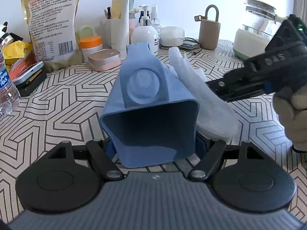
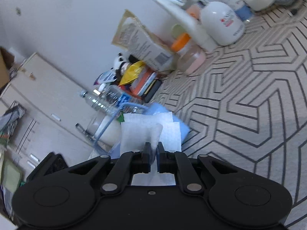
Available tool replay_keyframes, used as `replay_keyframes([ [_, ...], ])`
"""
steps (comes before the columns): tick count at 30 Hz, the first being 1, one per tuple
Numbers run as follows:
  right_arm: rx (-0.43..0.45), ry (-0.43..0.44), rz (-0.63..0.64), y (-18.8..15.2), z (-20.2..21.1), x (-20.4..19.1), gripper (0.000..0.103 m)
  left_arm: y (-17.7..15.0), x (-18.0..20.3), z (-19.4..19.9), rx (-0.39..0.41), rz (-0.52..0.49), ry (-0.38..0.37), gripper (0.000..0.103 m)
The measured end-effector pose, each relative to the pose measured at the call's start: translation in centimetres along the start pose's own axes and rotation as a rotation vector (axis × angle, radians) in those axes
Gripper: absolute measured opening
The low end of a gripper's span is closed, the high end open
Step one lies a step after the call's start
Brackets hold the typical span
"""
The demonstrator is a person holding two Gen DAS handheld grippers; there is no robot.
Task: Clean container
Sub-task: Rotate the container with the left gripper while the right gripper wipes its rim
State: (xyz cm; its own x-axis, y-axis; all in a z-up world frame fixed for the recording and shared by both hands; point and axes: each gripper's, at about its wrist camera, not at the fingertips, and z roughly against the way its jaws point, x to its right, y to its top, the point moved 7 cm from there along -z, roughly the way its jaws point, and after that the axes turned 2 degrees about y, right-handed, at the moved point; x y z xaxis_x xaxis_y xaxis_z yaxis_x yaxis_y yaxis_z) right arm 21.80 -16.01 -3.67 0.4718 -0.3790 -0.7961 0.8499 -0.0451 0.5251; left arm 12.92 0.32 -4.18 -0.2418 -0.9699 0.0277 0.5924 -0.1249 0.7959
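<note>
The left gripper (image 1: 153, 145) is clamped on the near end of a blue container (image 1: 151, 103), held tipped above the patterned tablecloth (image 1: 57, 103) with its open mouth facing the left wrist camera and a round window on its upper side. Only this view shows the right gripper (image 1: 216, 88) from outside, coming in from the right with a gloved hand (image 1: 291, 111) behind it, its tip against a white cloth (image 1: 201, 99) that lies along the container's right wall.

The right wrist view, blurred, shows what the other hides: the right gripper (image 2: 153, 149) has its 2 fingers pinched together on the folded cloth (image 2: 151, 132), with a corner of the container (image 2: 182, 132) beneath.

Against the far wall stand a food pouch (image 1: 51, 26), an orange-lidded jar (image 1: 91, 45), a pink tin (image 1: 104, 59), a pump bottle (image 1: 144, 32) and a beige jug (image 1: 210, 30). A water bottle (image 1: 6, 88) stands at the far left.
</note>
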Motion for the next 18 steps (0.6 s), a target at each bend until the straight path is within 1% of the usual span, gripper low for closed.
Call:
replay_keyframes([
  [11, -0.032, -0.056, 0.213, -1.2, 0.3, -3.2, 0.01, 0.1, -0.5, -0.1, 0.008, 0.033, -0.003, 0.076],
  [13, -0.042, -0.047, 0.244, -1.4, 0.2, -3.7, 0.009, 0.2, -0.9, -0.1, 0.012, 0.049, -0.01, 0.076],
  [16, -0.049, -0.002, 0.27, -1.4, 0.1, -4.7, 0.009, 0.2, -1.0, -0.2, 0.012, 0.054, -0.009, 0.076],
  [18, -0.049, -0.02, 0.325, -1.6, 0.1, -5.3, 0.009, 0.2, -0.9, -0.2, 0.011, 0.051, -0.005, 0.076],
])
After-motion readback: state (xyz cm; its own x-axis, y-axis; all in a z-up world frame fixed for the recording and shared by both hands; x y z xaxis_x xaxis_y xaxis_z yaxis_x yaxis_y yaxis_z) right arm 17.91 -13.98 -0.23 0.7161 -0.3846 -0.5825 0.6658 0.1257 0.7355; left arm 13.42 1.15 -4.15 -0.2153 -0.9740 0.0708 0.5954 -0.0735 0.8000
